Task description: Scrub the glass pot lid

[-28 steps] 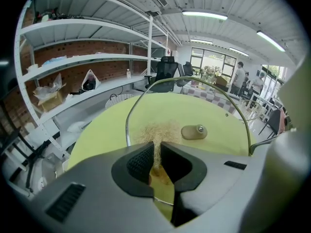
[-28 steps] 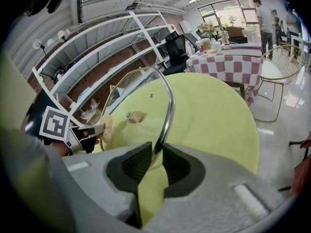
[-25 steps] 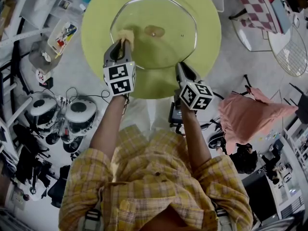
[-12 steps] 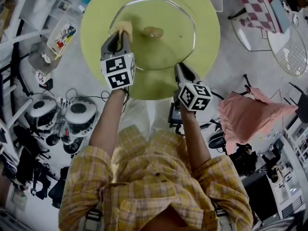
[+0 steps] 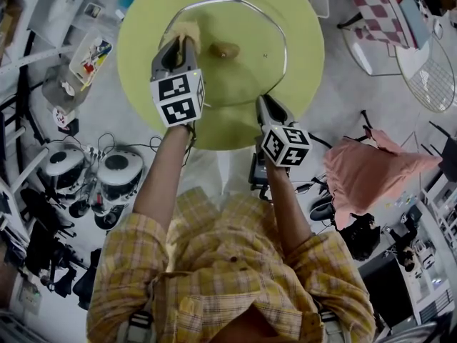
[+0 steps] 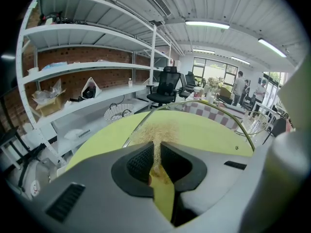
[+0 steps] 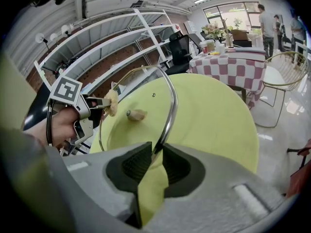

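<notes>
Centrally, a round yellow-green bench (image 5: 303, 63) is seen from above, and the glass lid (image 5: 250, 66) is found over its middle. The lid is round, so no long axis can be named. Its knob side is turned up towards the head camera, and in the right gripper view it is seen tilted, rising away from the near edge. Whether its far edge rests on the bench cannot be told. The glass is clear, so the bench colour is seen through it, and it is bounded by a thin, shiny metal rim (image 7: 170, 106).

The near edge of the lid is gripped by the right claw (image 5: 263, 103): in the right gripper view the dark ribbed pads of that claw (image 7: 156, 158) are clenched on the rim. The left claw (image 5: 182, 46) is held over the left part of the lid, and its pads (image 6: 156, 154) are clenched on a scrub pad (image 5: 188, 31). The scrub pad is tan and fibrous, is squeezed thin between the pads, and is pressed against the glass near the left of the rim. A small tan knob (image 5: 225, 49) is fixed at the lid's centre, just to the right of the scrub pad and apart from it.
</notes>
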Available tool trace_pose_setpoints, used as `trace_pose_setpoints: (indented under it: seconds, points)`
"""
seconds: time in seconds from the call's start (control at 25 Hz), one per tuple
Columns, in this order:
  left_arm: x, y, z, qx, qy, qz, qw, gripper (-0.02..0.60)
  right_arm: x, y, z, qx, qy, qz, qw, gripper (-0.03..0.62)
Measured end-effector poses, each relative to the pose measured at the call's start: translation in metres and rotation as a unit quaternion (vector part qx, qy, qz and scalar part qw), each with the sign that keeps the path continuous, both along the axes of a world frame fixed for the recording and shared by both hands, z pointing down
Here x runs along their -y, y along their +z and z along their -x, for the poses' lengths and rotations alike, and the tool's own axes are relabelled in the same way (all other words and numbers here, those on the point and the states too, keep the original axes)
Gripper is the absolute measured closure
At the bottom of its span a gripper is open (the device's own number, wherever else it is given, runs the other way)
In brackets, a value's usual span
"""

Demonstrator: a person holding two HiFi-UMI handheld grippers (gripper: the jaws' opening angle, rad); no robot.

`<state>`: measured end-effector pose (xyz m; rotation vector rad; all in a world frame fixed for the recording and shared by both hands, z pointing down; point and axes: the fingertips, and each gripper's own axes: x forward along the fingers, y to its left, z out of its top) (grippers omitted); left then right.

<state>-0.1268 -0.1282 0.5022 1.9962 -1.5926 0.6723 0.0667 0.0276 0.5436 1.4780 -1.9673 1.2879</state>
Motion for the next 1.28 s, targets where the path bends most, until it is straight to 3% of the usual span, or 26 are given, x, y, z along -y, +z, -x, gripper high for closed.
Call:
trace_pose_setpoints:
  seconds: [1.28]
  points:
    - [0.037,-0.022,-0.070,-0.018,0.043,-0.017,0.9988,0.538,0.000,0.001,0.000,-0.020,-0.019,-0.012,1.000,0.522]
